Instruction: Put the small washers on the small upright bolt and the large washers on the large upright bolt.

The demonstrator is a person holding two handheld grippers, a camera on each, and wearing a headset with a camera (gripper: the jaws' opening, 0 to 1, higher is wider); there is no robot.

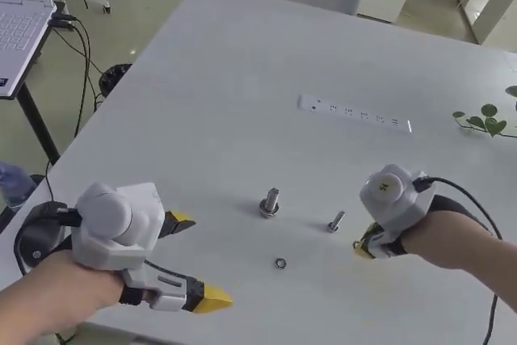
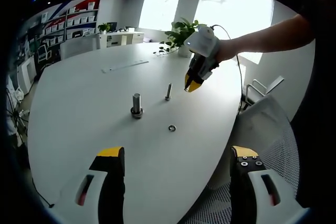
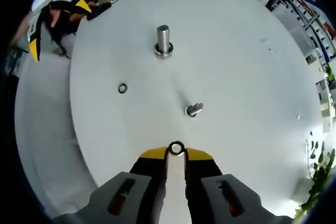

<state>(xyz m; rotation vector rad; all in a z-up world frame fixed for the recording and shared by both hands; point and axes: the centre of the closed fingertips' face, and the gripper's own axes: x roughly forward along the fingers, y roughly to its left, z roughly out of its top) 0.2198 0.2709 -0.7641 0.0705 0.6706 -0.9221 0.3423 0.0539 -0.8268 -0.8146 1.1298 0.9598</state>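
- We have the right gripper [image 3: 176, 153] pinched shut on a washer [image 3: 176, 148]; the yellow tips nip it at its near edge, so its hole sits clear ahead of the jaws; we judge this is the hold needed to drop it over a shank
- Just ahead of that washer stands the small bolt [image 3: 193, 109], near it but not touching, and slightly right of the jaw line in the right gripper view; we take it for the target, though we cannot be sure of the washer's size
- Farther out rises the large bolt [image 3: 163, 40], upright, with a wider collar at its foot; whether that is a washer or the bolt's own head, we cannot tell
- A loose washer [image 1: 279, 263] lies flat on the white table [image 1: 242, 78], between the two grippers and nearer us than both bolts
- The left gripper [image 1: 196, 260] has its jaws wide apart and holds nothing; it hangs at the table's near edge, well apart from the bolts, which leaves the right gripper room to work
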